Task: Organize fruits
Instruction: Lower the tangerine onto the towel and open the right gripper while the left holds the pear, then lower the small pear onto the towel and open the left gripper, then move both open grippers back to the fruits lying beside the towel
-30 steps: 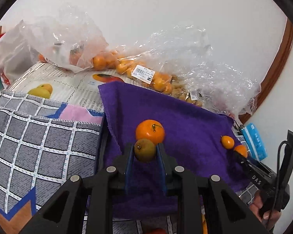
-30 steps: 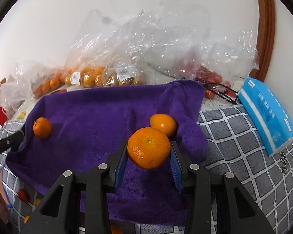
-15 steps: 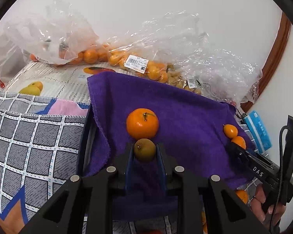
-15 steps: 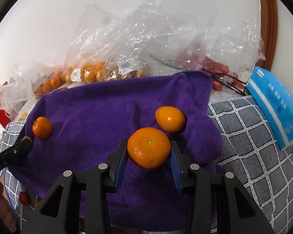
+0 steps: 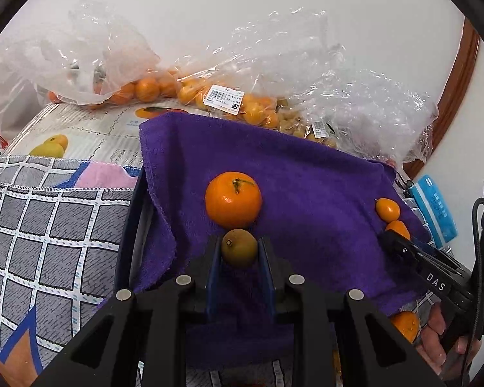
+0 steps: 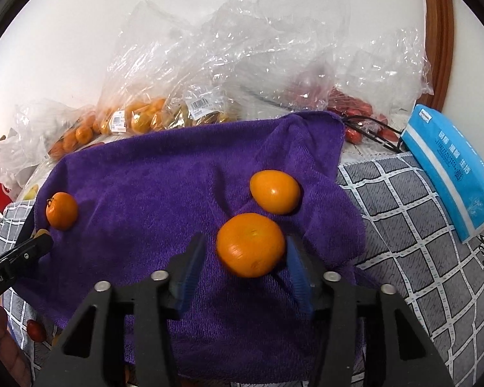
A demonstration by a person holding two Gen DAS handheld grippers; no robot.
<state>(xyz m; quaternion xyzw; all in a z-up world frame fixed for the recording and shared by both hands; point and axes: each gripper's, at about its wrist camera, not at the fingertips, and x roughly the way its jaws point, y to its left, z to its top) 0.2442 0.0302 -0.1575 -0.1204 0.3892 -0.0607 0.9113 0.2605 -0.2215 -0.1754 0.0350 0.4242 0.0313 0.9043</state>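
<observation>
Only the left view shows the left claw [image 5: 240, 250] clamped on a brownish fruit [image 5: 239, 247] over the purple towel [image 5: 309, 187], while the right claw [image 6: 243, 256], spread apart, frames a loose orange [image 6: 250, 244]; bagged oranges [image 6: 135, 114] lie behind.

A stemmed orange [image 5: 233, 199] lies on the purple towel [image 5: 306, 187]. A brownish-green fruit [image 5: 239, 248] sits just at its 6 o'clock. A second orange [image 6: 250, 245] lies at 7 o'clock of an oval one [image 6: 275, 191].

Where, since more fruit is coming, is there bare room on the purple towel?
The widest bare patch is the middle of the purple towel, between the stemmed round orange and the oval smooth orange. The towel's far strip below the clear plastic fruit bags is also free. Crowded: the right end, where the large round orange is by the oval one.
</observation>
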